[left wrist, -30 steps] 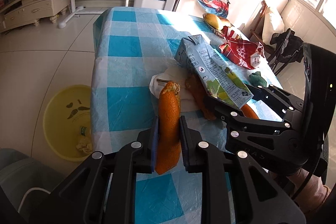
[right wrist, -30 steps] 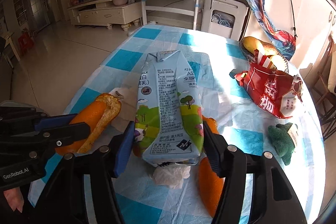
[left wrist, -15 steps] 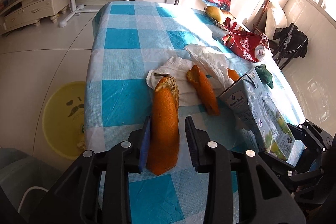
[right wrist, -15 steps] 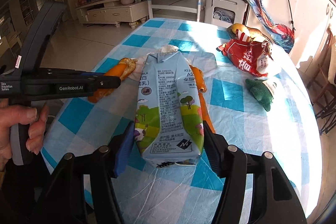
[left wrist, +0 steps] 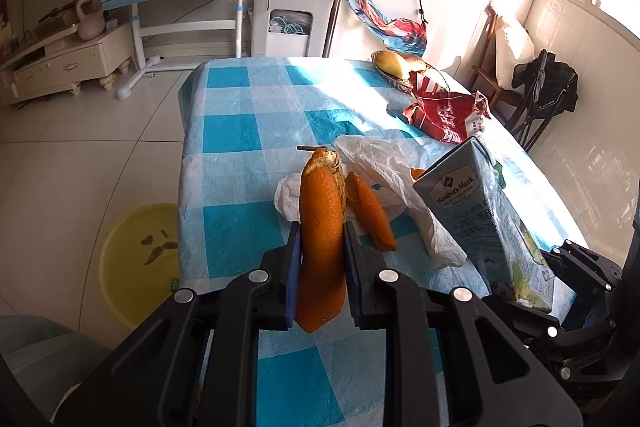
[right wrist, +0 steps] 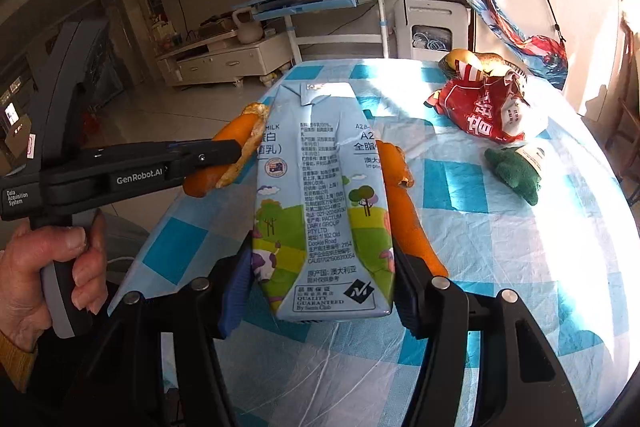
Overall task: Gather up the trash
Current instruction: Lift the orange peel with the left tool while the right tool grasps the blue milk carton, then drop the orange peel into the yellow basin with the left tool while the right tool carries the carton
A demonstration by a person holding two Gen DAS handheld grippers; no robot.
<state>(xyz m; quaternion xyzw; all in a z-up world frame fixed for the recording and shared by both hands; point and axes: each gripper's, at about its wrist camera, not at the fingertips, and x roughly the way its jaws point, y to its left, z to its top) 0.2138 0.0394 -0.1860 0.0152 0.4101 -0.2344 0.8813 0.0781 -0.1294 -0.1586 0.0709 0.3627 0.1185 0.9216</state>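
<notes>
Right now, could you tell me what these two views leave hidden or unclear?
- Yellow basin contents, left wrist view: the tablecloth edge cuts it off.
- Fruit bowl, both views: the red snack bag covers part.
- Milk carton base, right wrist view: right gripper fingers hide its sides.

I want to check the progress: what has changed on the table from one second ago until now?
The right gripper carried the milk carton off the peels toward the near edge. The left gripper briefly loosened, has just closed again on the orange peel. The second peel, plastic bag, red packet stayed.
</notes>
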